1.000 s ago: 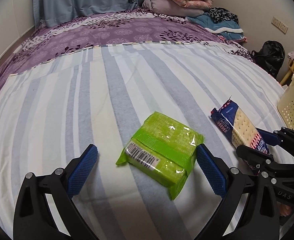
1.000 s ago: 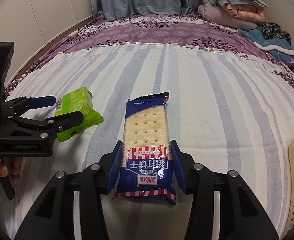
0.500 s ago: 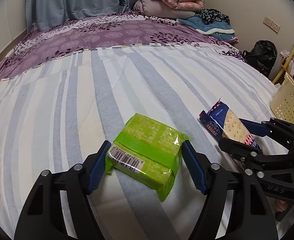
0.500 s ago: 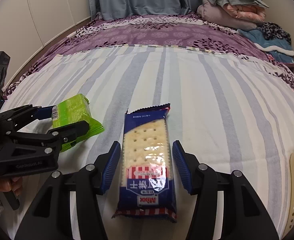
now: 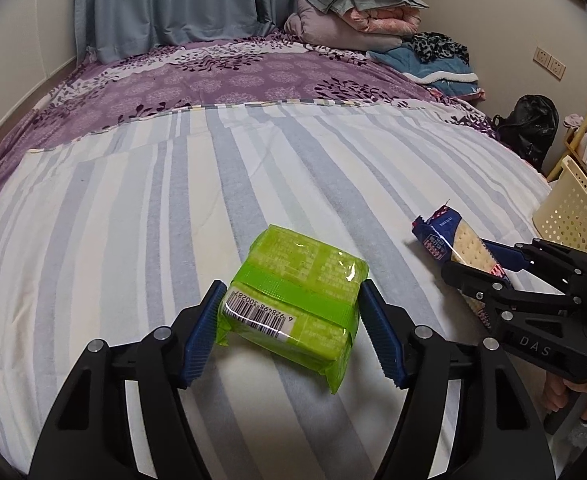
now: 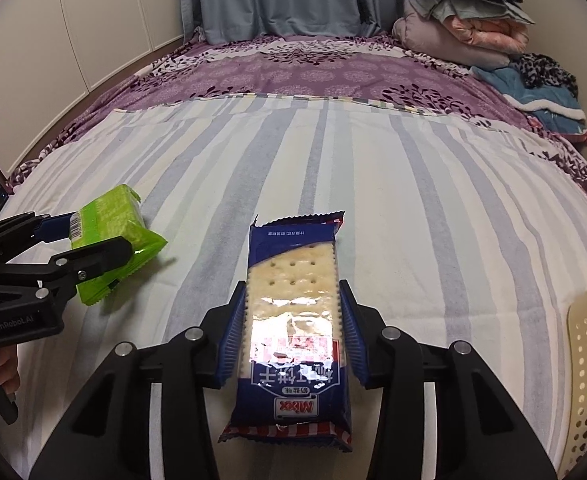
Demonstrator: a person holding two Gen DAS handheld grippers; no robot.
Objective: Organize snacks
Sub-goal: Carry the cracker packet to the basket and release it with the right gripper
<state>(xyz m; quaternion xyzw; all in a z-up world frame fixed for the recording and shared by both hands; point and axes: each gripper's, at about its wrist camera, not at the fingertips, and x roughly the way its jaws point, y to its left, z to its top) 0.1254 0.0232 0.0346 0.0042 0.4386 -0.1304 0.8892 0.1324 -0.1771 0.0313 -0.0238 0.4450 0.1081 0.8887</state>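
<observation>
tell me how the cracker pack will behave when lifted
The cracker pack looks flat and stiff, so it probably won't sag. Its glossy wrapper may slip. The right claw pinches its long edges; hard squeezing could crack the crackers.

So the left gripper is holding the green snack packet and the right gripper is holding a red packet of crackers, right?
Not quite: the cracker packet is blue, not red, as the right wrist view shows. The rest holds: the right gripper is clamped on it, and the left gripper holds the green snack packet.
</observation>
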